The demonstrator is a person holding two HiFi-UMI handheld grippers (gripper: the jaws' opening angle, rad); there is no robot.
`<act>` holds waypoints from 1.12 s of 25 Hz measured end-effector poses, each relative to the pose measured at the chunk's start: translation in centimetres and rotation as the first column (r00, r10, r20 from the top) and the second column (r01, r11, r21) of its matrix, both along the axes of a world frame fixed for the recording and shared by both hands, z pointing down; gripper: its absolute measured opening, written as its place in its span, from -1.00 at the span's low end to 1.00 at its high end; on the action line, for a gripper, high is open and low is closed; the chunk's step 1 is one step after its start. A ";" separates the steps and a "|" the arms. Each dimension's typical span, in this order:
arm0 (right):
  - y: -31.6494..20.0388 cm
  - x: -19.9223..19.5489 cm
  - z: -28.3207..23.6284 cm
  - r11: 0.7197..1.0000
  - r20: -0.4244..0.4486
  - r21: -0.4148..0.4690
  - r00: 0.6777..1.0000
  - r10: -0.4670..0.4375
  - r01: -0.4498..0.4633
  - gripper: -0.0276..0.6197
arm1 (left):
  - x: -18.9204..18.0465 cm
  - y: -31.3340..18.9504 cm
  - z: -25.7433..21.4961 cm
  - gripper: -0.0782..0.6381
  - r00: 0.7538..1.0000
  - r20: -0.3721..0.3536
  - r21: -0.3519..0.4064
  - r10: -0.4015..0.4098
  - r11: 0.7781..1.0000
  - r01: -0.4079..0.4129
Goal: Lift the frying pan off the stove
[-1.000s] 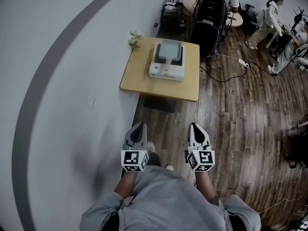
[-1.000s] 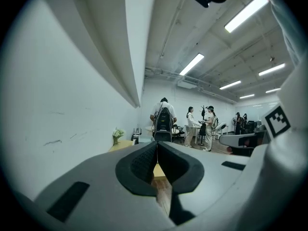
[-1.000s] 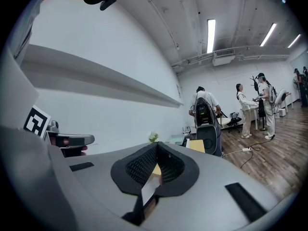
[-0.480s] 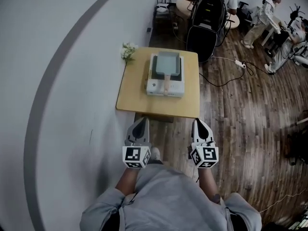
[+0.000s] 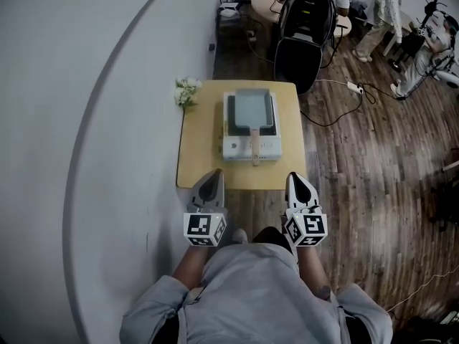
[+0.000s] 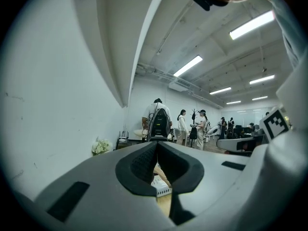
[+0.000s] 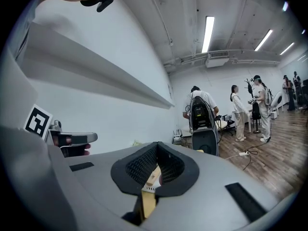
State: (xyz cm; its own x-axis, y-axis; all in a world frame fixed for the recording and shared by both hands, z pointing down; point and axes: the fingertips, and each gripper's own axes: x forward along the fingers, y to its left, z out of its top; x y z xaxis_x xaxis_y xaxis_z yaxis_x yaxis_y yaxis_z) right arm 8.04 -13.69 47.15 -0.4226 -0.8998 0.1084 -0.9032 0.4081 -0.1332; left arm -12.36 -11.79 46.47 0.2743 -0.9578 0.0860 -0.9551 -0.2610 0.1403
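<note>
A rectangular grey frying pan (image 5: 252, 110) sits on a white portable stove (image 5: 246, 147), its wooden handle (image 5: 256, 144) pointing toward me. Both rest on a small wooden table (image 5: 199, 149). My left gripper (image 5: 209, 185) and right gripper (image 5: 299, 185) hover side by side at the table's near edge, short of the stove, both shut with nothing between the jaws. In the left gripper view the stove (image 6: 160, 186) and pan handle (image 6: 161, 173) show through the gap in the jaws. The right gripper view shows the stove (image 7: 150, 178) the same way.
A small bunch of white flowers (image 5: 185, 89) stands at the table's far left corner. A white wall (image 5: 86, 120) runs along the left. A black chair (image 5: 308, 24) stands behind the table, a cable and power strip (image 5: 354, 87) lie on the wood floor, and people stand at the far right.
The table with stove and pan has drawn closer to me; both grippers now reach its near edge. Both stay shut.
</note>
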 end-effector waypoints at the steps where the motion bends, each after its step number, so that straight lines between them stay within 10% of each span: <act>1: -0.4 -0.1 0.2 1.000 -0.001 -0.003 1.000 0.005 -0.005 -0.92 | 0.0 -0.5 0.2 -0.77 1.000 -0.003 -0.004 0.006 1.000 -0.006; 19: -14.3 -3.2 4.6 0.980 0.043 -0.156 0.992 -0.120 0.125 -0.91 | 0.7 -13.3 2.6 -0.77 0.996 -0.036 -0.027 0.078 0.997 -0.079; 25: -17.3 -5.2 8.7 0.902 0.153 -0.338 0.961 -0.228 0.268 -0.73 | 2.4 -17.4 5.7 -0.76 0.974 -0.136 -0.153 0.179 0.968 -0.200; 28: -17.3 -6.2 12.0 0.826 0.206 -0.448 0.938 -0.278 0.343 -0.57 | 3.6 -18.7 8.2 -0.37 0.947 -0.224 -0.243 0.229 0.928 -0.282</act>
